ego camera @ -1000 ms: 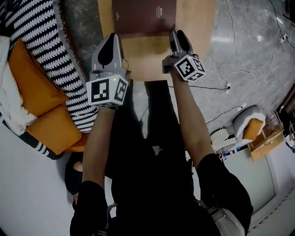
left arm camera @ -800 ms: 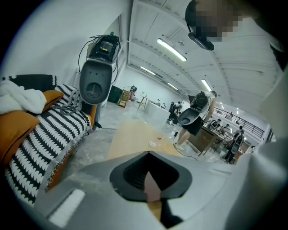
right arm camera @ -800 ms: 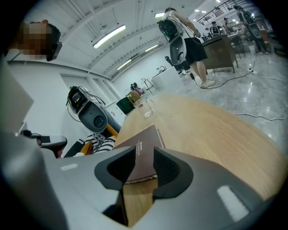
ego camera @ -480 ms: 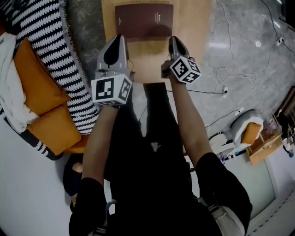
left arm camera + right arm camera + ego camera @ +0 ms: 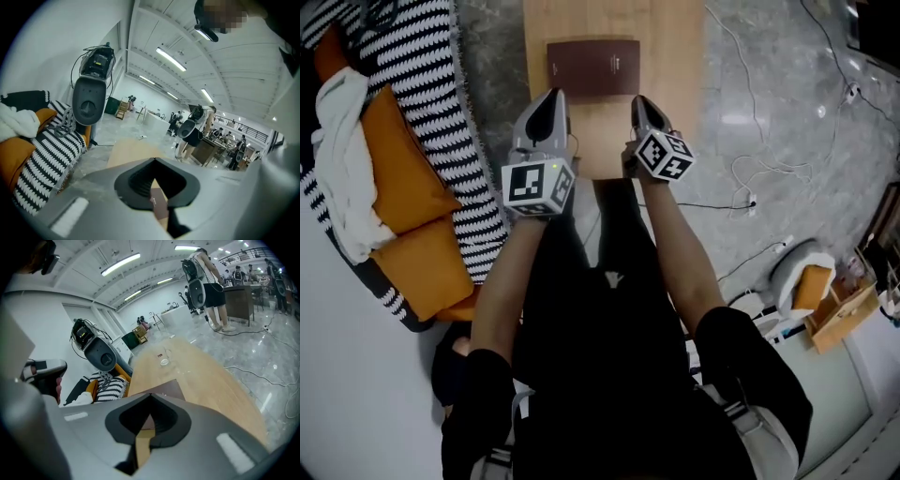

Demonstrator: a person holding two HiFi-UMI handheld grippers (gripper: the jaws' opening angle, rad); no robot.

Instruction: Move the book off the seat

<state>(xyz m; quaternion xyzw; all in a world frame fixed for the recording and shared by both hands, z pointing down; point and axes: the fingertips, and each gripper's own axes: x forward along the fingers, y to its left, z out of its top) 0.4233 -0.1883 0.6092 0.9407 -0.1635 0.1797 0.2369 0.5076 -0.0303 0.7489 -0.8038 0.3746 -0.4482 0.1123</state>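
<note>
- Brown book [image 5: 593, 67] lies flat on the wooden table [image 5: 675, 56], well apart from the sofa [image 5: 412, 187]; the move looks done.
- The left gripper [image 5: 551, 94] and right gripper [image 5: 639, 99] hover over the table's near end, just short of the book. Both have jaws together and hold nothing.
- Next, probably: draw both hands back without nudging the book.

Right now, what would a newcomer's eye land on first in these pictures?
First the dark book, lying flat on the wooden table at the top centre of the head view. Just below it hover the left gripper and right gripper, both shut and empty, marker cubes facing the camera. At the left, the black-and-white striped sofa with orange cushions stands out.
</note>
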